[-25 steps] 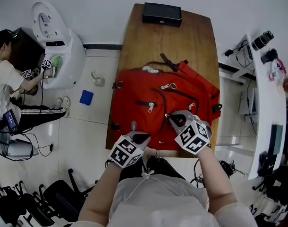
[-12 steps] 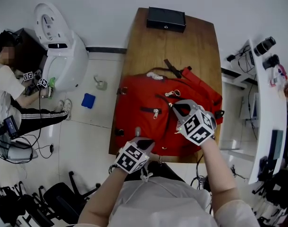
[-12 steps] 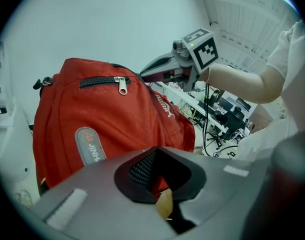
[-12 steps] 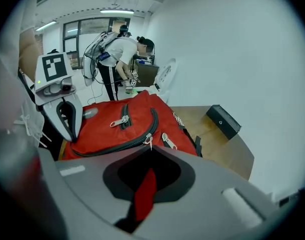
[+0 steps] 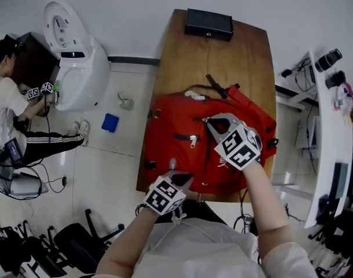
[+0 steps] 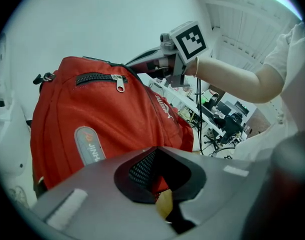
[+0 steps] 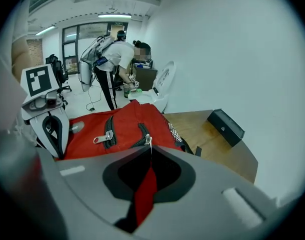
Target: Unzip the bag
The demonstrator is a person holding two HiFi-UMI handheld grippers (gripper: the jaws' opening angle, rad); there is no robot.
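A red backpack [image 5: 182, 149] lies flat on the wooden table [image 5: 240, 62]. My right gripper [image 5: 207, 121] is over the bag's upper middle, shut on the red tab of the main zipper's pull [image 7: 148, 140]; that tab runs down between its jaws [image 7: 150, 154]. The dark zipper line curves back from there toward me. My left gripper [image 5: 174, 170] sits at the bag's near edge, and in the left gripper view [image 6: 160, 186] its jaws pinch red fabric. A second silver pull [image 5: 192, 142] rests on the front pocket's closed zipper.
A black box [image 5: 208, 23] sits at the table's far end. A white machine [image 5: 75, 68] and a person [image 5: 8, 109] are on the floor side at left, with a blue item [image 5: 109, 122] nearby. A white desk with cameras [image 5: 327, 62] runs along the right.
My right gripper has travelled away from me across the bag, dragging the zipper pull along its track. The left gripper has kept its place at the near edge.
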